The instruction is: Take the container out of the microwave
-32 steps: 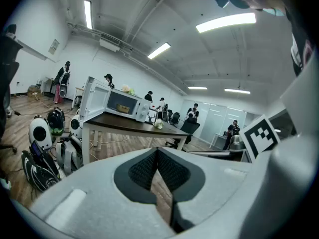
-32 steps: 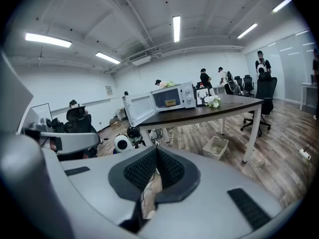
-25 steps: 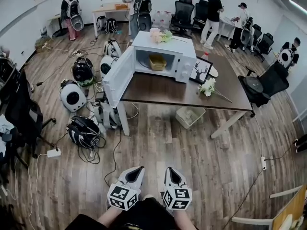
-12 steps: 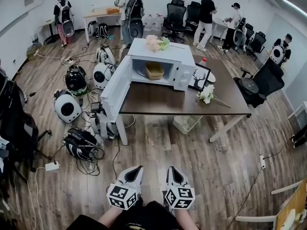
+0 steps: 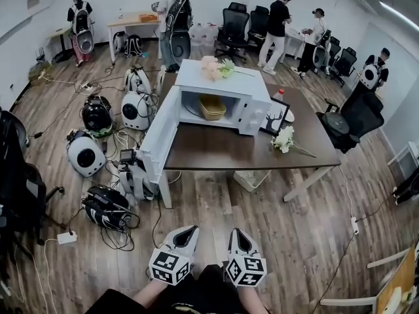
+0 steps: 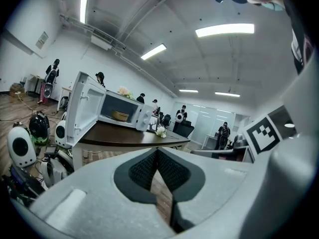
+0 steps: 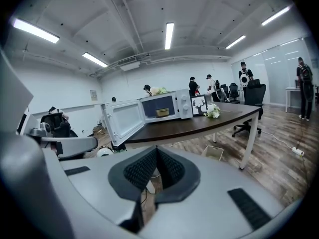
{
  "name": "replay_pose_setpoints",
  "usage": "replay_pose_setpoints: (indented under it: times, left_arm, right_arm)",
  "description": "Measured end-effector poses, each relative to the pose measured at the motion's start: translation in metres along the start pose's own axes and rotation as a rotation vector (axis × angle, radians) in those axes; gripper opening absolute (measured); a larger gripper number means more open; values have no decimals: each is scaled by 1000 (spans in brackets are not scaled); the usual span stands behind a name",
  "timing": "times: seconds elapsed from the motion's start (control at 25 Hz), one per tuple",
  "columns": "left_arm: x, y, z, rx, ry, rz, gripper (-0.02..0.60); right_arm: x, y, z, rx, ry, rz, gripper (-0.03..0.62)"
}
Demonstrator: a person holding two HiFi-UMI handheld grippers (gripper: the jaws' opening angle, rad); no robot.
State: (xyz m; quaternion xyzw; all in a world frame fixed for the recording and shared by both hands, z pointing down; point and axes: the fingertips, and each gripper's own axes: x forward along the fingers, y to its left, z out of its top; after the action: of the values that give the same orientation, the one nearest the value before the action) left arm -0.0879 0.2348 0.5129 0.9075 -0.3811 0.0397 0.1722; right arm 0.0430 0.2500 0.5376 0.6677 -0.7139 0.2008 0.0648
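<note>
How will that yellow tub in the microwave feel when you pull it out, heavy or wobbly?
The tub looks small inside the microwave, so probably light, though what's inside is hidden. It sits low and wide, so it likely won't tip. Its rim holds a neat shape, so probably stiff, not floppy.

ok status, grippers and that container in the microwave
Left gripper shut, empty; right gripper shut, empty. Container inside microwave, door swung open. Both grippers well short of the table; nothing blocking the opening.
</note>
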Motion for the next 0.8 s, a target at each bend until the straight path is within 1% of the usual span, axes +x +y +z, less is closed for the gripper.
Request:
replay_pose_setpoints:
  times: [0.16, 0.36, 0.48, 0.8]
  left_arm:
    - [7, 9, 2, 1, 9, 13, 9]
    - [30, 27, 8, 3, 2, 64, 9]
    - [49, 40, 18, -1, -9, 110, 9]
    - [119, 59, 45, -5, -24, 192, 9]
  right_arm:
    - [16, 5, 1, 2, 12, 21, 8]
    - [53, 0, 9, 4, 19, 68, 8]
    - [83, -5, 22, -9, 30, 113, 8]
    - [155, -37, 59, -20, 40, 198, 8]
